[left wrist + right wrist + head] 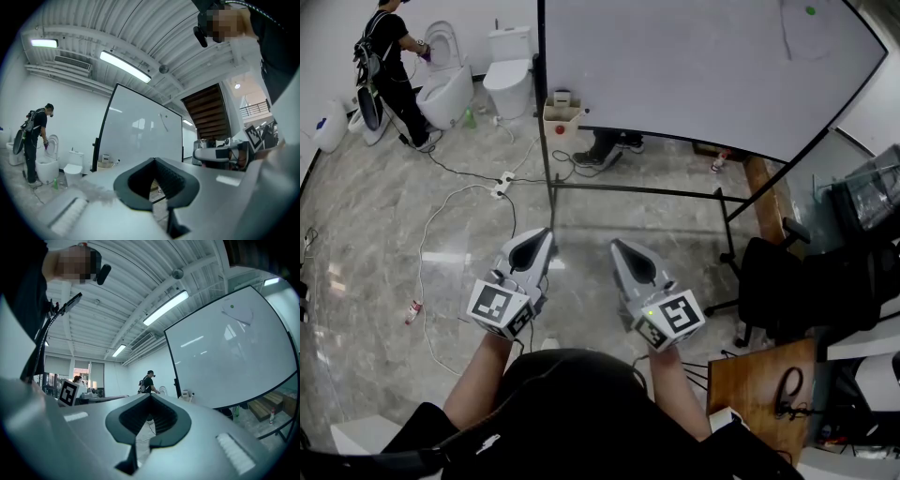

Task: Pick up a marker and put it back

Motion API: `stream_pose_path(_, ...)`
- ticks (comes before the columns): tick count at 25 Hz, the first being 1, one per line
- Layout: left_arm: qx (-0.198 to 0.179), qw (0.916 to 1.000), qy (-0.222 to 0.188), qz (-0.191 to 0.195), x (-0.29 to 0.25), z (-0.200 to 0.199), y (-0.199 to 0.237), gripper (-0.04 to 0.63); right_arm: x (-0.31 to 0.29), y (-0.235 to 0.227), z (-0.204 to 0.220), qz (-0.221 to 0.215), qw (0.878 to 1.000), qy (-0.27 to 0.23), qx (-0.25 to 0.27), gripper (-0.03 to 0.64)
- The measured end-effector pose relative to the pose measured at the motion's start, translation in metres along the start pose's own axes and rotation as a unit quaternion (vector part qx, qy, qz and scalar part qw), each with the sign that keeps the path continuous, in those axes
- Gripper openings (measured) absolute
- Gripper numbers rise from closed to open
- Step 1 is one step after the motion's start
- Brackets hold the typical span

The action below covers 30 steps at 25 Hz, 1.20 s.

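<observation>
The floor [384, 216] is grey marbled stone with a shine, and one white power strip [502, 184] with its cables lies on it. One big whiteboard [694, 66] on a black frame stands in the middle of the room. It carries one small green dot [810, 11] and a thin drawn line. At its foot stands one small box [562, 114]. Two white toilets [508, 73] are at the far wall, and one person in black [392, 66] stands at the left one. The shoes of a second person [607, 150] show behind the board. At the right are one black office chair [773, 281] and one wooden tabletop [759, 380].

The left claw [546, 232] and the right claw [615, 245] are held side by side above the floor. Both are closed, with nothing between the jaws. I cannot find the marker with certainty in any view, and neither claw has it.
</observation>
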State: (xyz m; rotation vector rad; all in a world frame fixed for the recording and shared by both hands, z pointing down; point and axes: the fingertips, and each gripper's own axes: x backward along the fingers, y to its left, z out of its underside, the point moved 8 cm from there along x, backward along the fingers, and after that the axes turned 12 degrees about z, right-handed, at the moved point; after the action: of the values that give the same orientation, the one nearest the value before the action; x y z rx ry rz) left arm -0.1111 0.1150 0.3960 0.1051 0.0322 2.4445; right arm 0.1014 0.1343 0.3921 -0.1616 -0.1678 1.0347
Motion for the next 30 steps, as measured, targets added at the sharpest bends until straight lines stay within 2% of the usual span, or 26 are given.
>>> stream_pose_path(22,-0.003,0.9999,0.007,-0.013,-0.013,0.018,-0.058,0.003,0.051,-0.034,0.000,-0.012,1.000,0.004,0.001,0.009)
stream_pose_path(30,-0.006,0.9999,0.006,-0.011,-0.027,0.014,-0.059,0.003,0.051,-0.043,-0.002,-0.012,1.000,0.005,0.001,0.009)
